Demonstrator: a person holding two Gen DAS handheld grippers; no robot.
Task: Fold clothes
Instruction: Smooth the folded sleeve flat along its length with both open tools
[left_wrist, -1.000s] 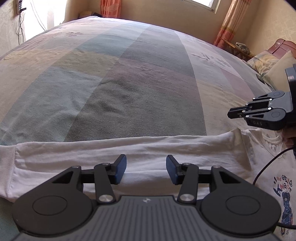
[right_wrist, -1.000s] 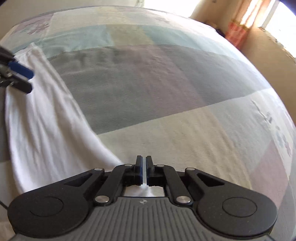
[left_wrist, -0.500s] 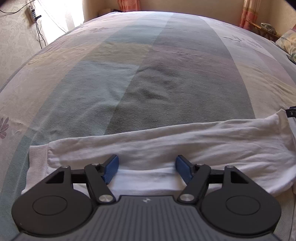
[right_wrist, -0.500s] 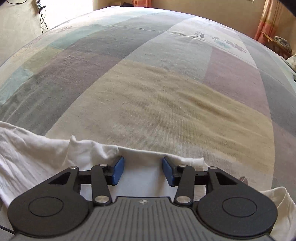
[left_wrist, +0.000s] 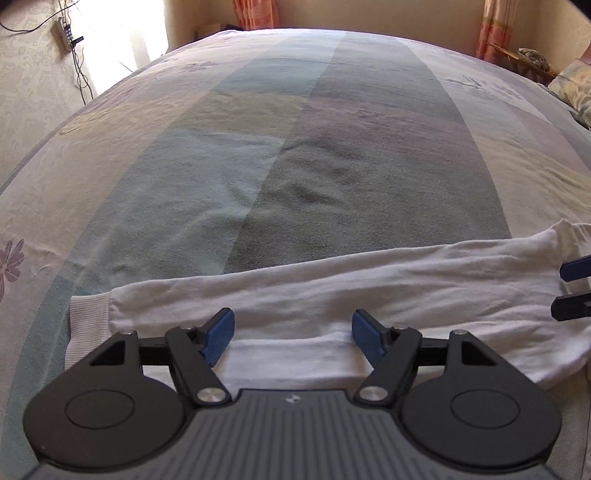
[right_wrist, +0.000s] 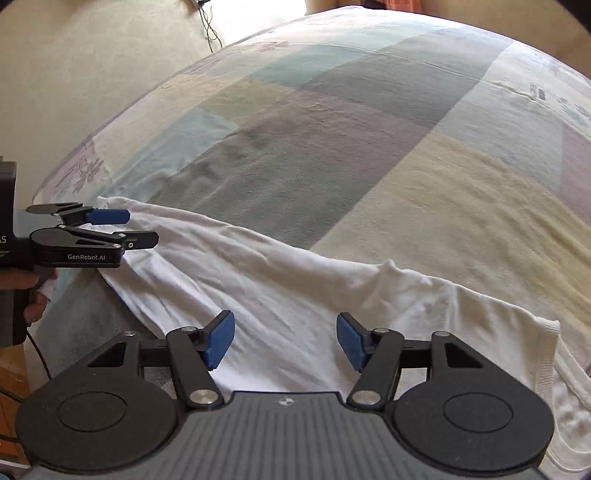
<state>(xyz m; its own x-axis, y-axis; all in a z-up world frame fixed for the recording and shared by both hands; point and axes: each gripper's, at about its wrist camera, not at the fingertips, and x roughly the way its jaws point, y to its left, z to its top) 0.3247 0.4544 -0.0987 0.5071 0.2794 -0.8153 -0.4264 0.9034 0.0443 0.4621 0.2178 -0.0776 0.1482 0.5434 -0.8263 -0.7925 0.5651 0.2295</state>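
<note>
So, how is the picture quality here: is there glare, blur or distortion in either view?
Left wrist view: the window at top left is blown out, and the fisheye bulges the bedspread. Right wrist view: the same bulge, soft blur towards the right edge, while the white garment stays sharp and evenly lit.

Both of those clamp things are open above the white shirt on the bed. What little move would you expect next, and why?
Probably the left gripper dips and closes on the folded sleeve of the white shirt. Both it and the right gripper are open and hold nothing, and the sleeve lies just ahead of the left fingers.
</note>
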